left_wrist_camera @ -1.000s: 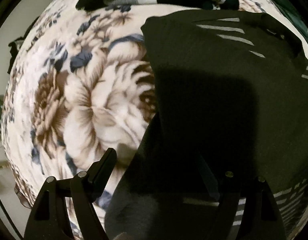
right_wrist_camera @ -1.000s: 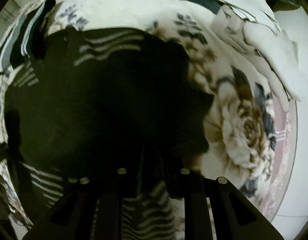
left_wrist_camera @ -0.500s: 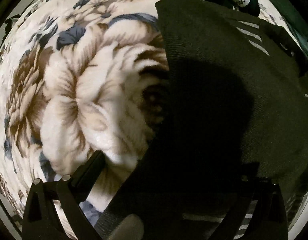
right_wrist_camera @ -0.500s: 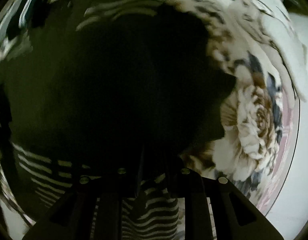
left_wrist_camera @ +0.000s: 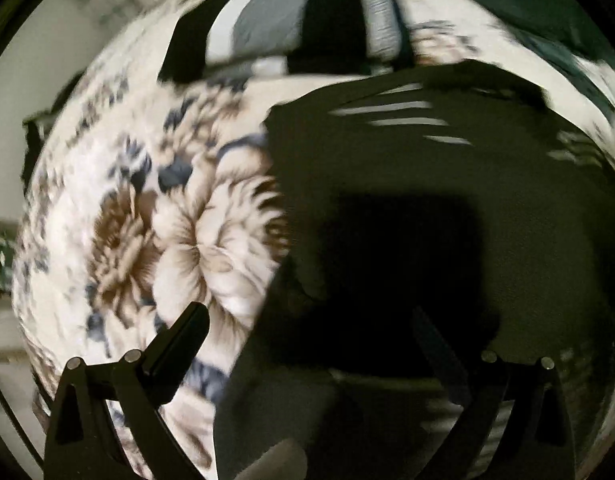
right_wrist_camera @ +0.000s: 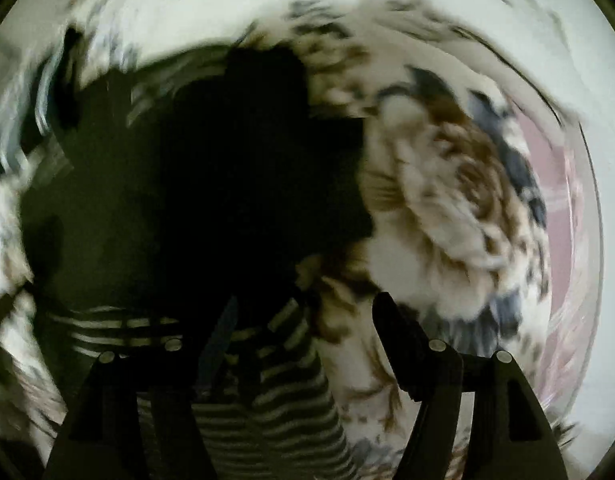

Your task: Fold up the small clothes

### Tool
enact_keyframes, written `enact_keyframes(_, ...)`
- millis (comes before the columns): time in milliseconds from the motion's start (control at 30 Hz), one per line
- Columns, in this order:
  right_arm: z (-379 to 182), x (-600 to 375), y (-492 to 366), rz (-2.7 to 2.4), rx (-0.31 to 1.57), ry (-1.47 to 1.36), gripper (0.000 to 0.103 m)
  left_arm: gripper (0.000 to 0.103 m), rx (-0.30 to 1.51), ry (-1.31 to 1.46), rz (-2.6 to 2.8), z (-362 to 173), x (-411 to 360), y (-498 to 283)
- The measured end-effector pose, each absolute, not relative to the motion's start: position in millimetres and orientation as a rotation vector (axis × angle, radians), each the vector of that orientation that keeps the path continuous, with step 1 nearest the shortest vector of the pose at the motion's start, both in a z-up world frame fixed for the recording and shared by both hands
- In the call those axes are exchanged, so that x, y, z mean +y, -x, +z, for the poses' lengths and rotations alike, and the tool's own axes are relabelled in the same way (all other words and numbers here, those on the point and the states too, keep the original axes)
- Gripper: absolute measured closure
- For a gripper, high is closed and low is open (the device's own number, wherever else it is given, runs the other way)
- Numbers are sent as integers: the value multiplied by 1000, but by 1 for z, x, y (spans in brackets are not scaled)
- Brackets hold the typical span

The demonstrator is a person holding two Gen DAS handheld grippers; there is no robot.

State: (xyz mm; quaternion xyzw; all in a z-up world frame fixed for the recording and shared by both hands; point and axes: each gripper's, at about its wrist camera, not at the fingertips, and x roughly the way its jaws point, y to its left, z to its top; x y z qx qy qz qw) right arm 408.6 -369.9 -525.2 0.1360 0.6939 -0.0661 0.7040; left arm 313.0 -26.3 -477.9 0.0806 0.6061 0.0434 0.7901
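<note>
Both views blurred. Dark garment (left_wrist_camera: 447,216) spread flat on the floral blanket (left_wrist_camera: 155,240), filling the left-wrist view from 12 round to 6 o'clock, pale stripes near its upper edge at 1 o'clock and more stripes low at 5. Left gripper (left_wrist_camera: 307,332) spread as wide as it goes, nothing between the fingers: one finger (left_wrist_camera: 179,340) over the blanket at 7 o'clock, the other over the dark cloth at 5, hard to make out against it. Pads apart from the fabric as far as can be told. Folded striped clothes (left_wrist_camera: 291,36), black, grey and white, lying on the blanket at 12 o'clock, just beyond the garment's far edge.

In the right-wrist view, same dark garment (right_wrist_camera: 195,200) from 9 to the centre, its striped part (right_wrist_camera: 275,400) running down to 6 o'clock. Right gripper (right_wrist_camera: 303,320) with jaws just opened apart, not pinching: left finger over the striped cloth at 7, right finger (right_wrist_camera: 403,344) over the floral blanket (right_wrist_camera: 447,208) at 5. Striped edge lying between the fingers, loose. Pink border of the blanket (right_wrist_camera: 547,168) at 3 o'clock
</note>
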Motion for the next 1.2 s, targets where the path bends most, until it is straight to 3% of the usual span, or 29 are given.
enact_keyframes(200, -497, -439, -350, -191, 1505, -591, 32, 0, 1342, -254, -69, -458, -116, -261)
enact_keyframes(333, -479, -463, -308, -214, 1508, -608, 32, 0, 1437, -301, -238, -466, -205, -213)
enact_keyframes(567, -470, -501, -282, -257, 1559, -508, 32, 0, 1543, -370, -387, -518, -309, -156)
enact_keyframes(700, -483, -516, -278, -274, 1585, -498, 32, 0, 1616, -416, -368, -557, -338, -140)
enact_keyframes(833, -493, -528, -277, -288, 1605, -487, 32, 1, 1575, -487, -352, -568, -350, -133)
enact_keyframes(933, -498, -532, -283, -277, 1614, -497, 32, 27, 1559, -463, -386, -563, -351, -134)
enact_keyframes(1000, -500, -529, -297, -245, 1605, -522, 32, 69, 1538, -453, -399, -553, -354, -136)
enact_keyframes(1100, -502, -521, -327, -174, 1577, -538, 32, 93, 1539, -426, -409, -541, -350, -141)
enact_keyframes(1200, -511, -505, -367, -75, 1557, -570, 32, 96, 1543, -362, -414, -528, -334, -146)
